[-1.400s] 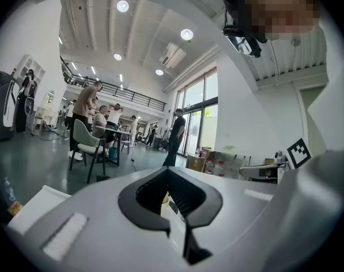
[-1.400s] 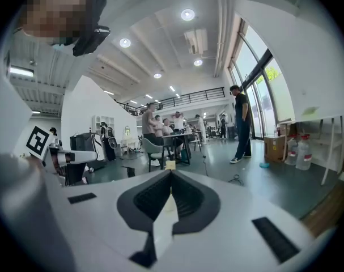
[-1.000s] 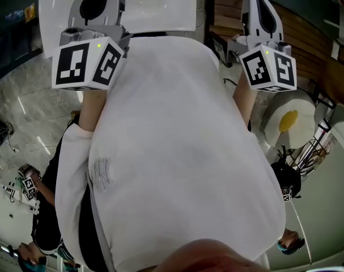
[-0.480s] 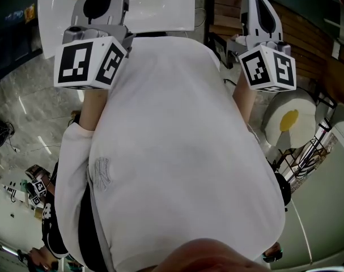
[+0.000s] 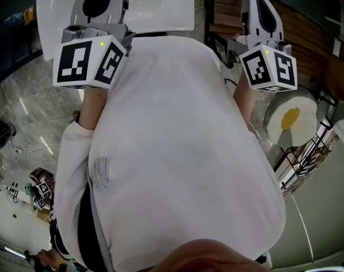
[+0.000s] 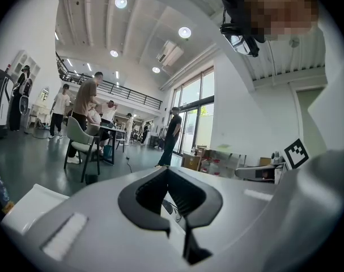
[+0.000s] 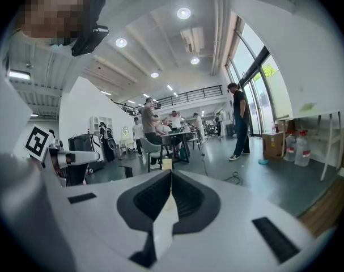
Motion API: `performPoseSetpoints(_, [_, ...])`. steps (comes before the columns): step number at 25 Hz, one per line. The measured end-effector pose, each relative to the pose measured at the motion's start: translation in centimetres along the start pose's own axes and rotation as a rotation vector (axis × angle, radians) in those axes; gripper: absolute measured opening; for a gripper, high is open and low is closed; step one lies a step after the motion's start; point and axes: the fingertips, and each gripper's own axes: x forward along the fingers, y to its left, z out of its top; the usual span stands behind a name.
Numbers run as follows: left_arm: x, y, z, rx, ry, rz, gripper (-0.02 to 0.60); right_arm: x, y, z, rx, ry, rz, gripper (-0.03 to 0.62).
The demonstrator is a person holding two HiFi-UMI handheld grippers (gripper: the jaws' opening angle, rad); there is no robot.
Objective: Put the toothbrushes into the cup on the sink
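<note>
Holding level, both idle: left gripper and right gripper each have jaws pressed together, nothing between. No toothbrushes, cup or sink visible ahead of either gripper. Expect light, stiff, slick plastic; pinch mid-handle, clear of bristles.

Tall windows and ceiling lights brighten a glossy dark floor.
</note>
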Motion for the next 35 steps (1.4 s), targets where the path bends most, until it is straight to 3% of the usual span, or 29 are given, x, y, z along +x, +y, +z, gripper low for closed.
performPoseSetpoints(35, [-0.1, -0.8, -1.1, -0.012, 0.011, 0.010, -0.015, -0.5, -0.6, -0.8, 0.007, 0.005, 0.006, 0.011])
